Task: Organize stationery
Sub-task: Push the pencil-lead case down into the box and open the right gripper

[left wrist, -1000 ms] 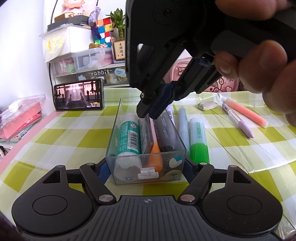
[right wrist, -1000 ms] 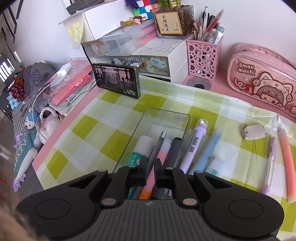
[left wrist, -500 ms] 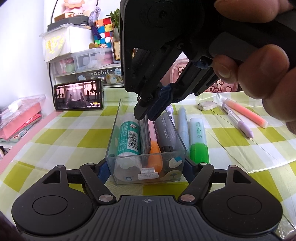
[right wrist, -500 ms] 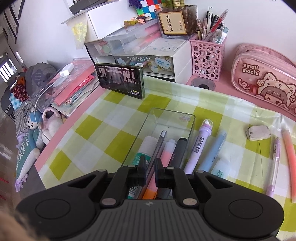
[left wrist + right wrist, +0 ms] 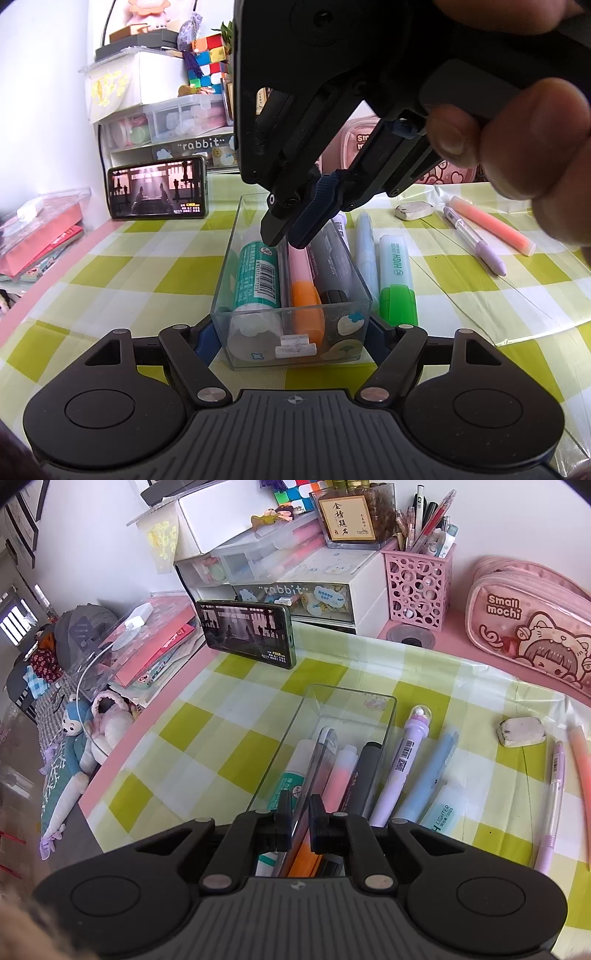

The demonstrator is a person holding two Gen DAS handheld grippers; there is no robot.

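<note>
A clear plastic box sits on the checked cloth and holds a teal glue stick, a clear ruler-like strip, a pink-orange highlighter and a grey marker. My left gripper is shut on the near end of the box, one finger on each side. My right gripper hovers over the box, its fingers slightly apart around the clear strip; it also shows from above in the left wrist view.
Right of the box lie a purple pen, a blue pen, a green highlighter, an eraser, a lilac pen and an orange highlighter. A phone, drawers, pen cup and pink case stand behind.
My right gripper has risen and pulled back a little over the box, and its fingers have parted slightly. The left gripper and box have not moved.
</note>
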